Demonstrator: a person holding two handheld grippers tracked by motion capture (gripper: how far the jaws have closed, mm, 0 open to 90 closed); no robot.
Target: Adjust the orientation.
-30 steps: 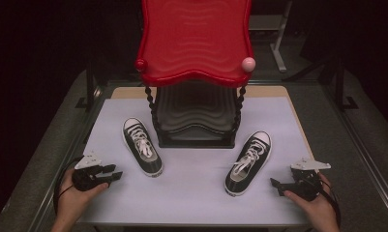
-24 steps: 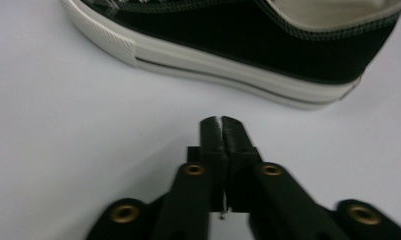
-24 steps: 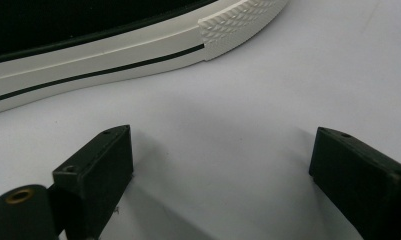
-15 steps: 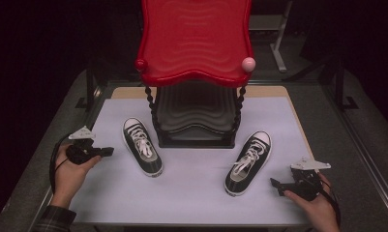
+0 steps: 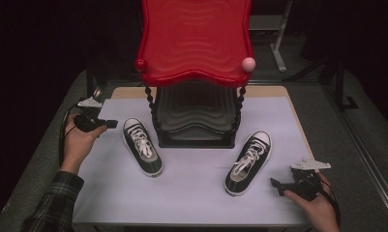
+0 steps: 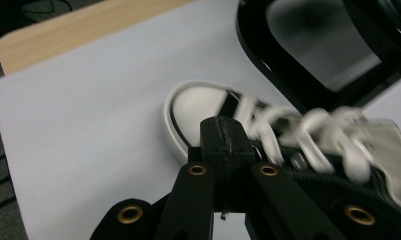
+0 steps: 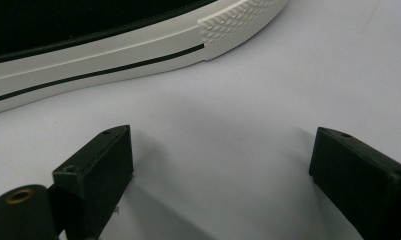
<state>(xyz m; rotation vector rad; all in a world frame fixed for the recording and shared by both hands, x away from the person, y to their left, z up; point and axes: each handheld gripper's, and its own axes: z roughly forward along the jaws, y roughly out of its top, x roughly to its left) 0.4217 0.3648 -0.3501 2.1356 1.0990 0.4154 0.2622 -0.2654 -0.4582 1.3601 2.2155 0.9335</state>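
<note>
Black-and-white shoes beside a red rack (image 5: pixel 196 43) on the tabletop (image 5: pixel 191 193).
No writing can be read. Left gripper (image 5: pixel 110 123), jaws clenched on nothing, is left of the left shoe (image 5: pixel 142 151); right gripper (image 5: pixel 275 184), jaws spread wide, is right of the right shoe (image 5: pixel 247 162).

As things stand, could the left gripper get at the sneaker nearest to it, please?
Probably yes. The left gripper sits just left of the left sneaker, near its toe, with bare white table cover between them. Its jaws are shut on nothing, so they would need to open first. The black rack stands beside the shoe, not across the way.
</note>
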